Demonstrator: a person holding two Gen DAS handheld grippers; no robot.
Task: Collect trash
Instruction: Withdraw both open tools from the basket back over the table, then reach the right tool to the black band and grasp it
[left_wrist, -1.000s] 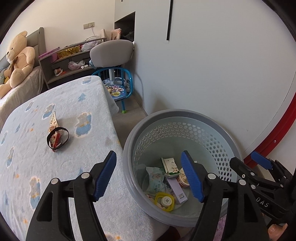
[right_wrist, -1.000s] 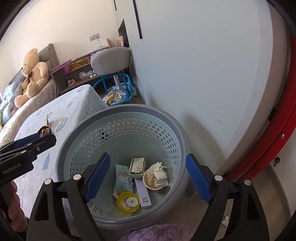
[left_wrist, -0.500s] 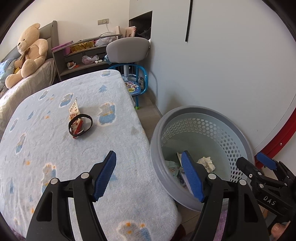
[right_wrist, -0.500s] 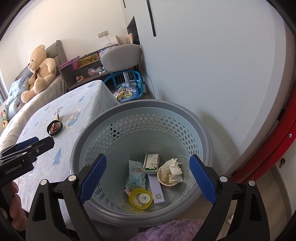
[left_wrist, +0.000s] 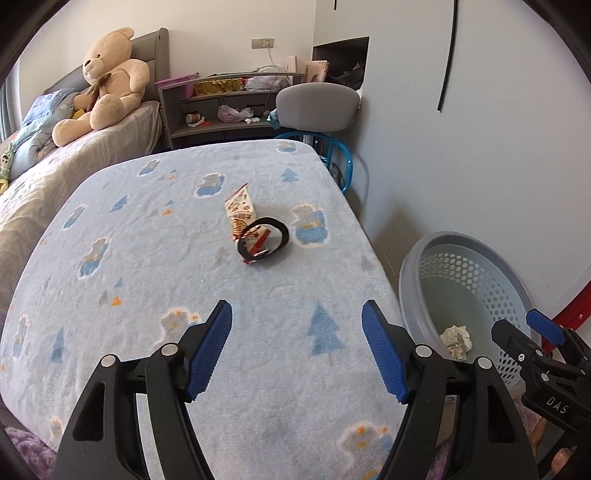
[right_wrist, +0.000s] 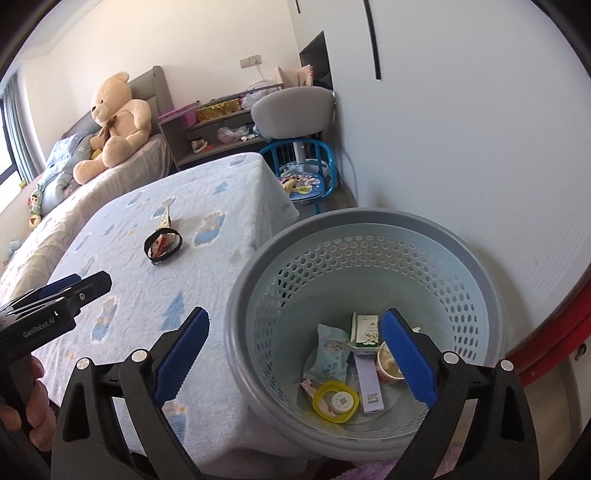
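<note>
A printed snack wrapper (left_wrist: 242, 212) lies on the blue patterned blanket (left_wrist: 147, 258), its lower end inside a black band (left_wrist: 284, 234). My left gripper (left_wrist: 295, 314) hovers open over the blanket's near part, short of both, with nothing between its fingers. My right gripper (right_wrist: 295, 317) is over the near rim of the grey perforated basket (right_wrist: 236, 295); its jaws are opening and hold nothing. In the basket lie a yellow lid (right_wrist: 336, 400), a wipes packet (right_wrist: 330, 356), a small carton (right_wrist: 365, 328), a paper cup (right_wrist: 386, 363) and crumpled paper (left_wrist: 456, 339).
The basket stands on the floor between the blanket's right edge and a white wall (right_wrist: 461, 147). A teddy bear (left_wrist: 107, 74) sits on a bed at the back left. A grey chair (left_wrist: 317, 107), a blue child's chair (right_wrist: 310, 181) and a cluttered shelf (left_wrist: 221, 103) stand behind.
The left gripper swung left from above the basket to above the blanket, bringing wrapper and band to centre. The right gripper shifted left to the basket's near rim and its jaws widened.
</note>
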